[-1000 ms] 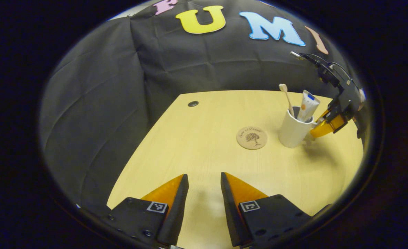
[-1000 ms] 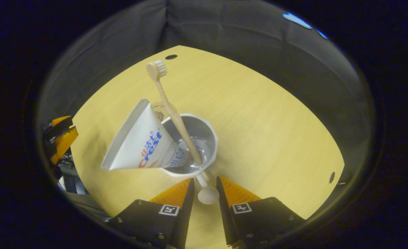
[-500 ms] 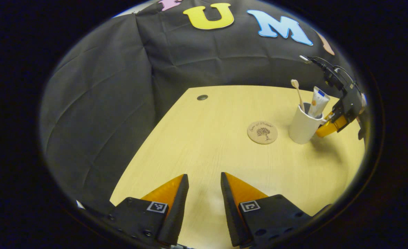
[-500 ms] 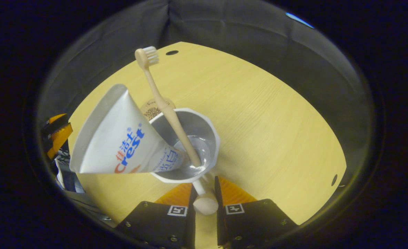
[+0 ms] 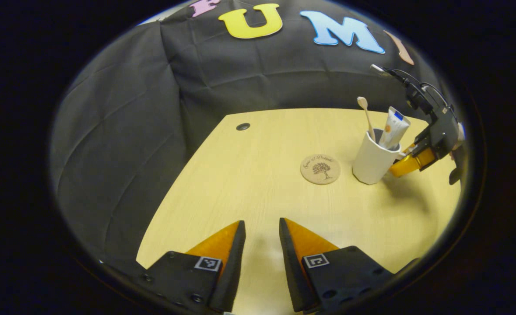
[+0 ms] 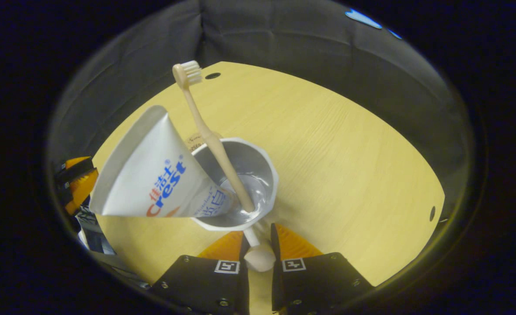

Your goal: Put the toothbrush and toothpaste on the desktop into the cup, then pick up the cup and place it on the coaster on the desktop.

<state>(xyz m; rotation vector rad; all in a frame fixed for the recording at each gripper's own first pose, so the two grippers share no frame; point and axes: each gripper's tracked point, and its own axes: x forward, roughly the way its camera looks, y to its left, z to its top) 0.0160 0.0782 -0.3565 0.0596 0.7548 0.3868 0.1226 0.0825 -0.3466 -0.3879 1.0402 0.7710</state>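
Since a second ago the right tool [image 6: 258, 238] is closing in — its fingers are now pinching the white cup's handle [image 6: 258, 256]. The cup [image 5: 371, 159], holding toothbrush [image 6: 209, 140] and toothpaste tube [image 6: 152, 170], is standing on the worktop [image 5: 249, 192] beside the coaster [image 5: 320, 169]. Likely rigid, slick, top-heavy — lift upright. The left tool [image 5: 260, 245] is hanging spread.

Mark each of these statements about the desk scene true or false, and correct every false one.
1. The toothbrush and toothpaste both stand in the cup. True.
2. The cup sits on the coaster. False: it stands beside the coaster, on the bare desktop.
3. The right tool is closed on the cup's handle. True.
4. The left tool holds the toothbrush. False: it is open and holds nothing.
5. The toothbrush's bristle end is down inside the cup. False: the bristles point up, above the rim.
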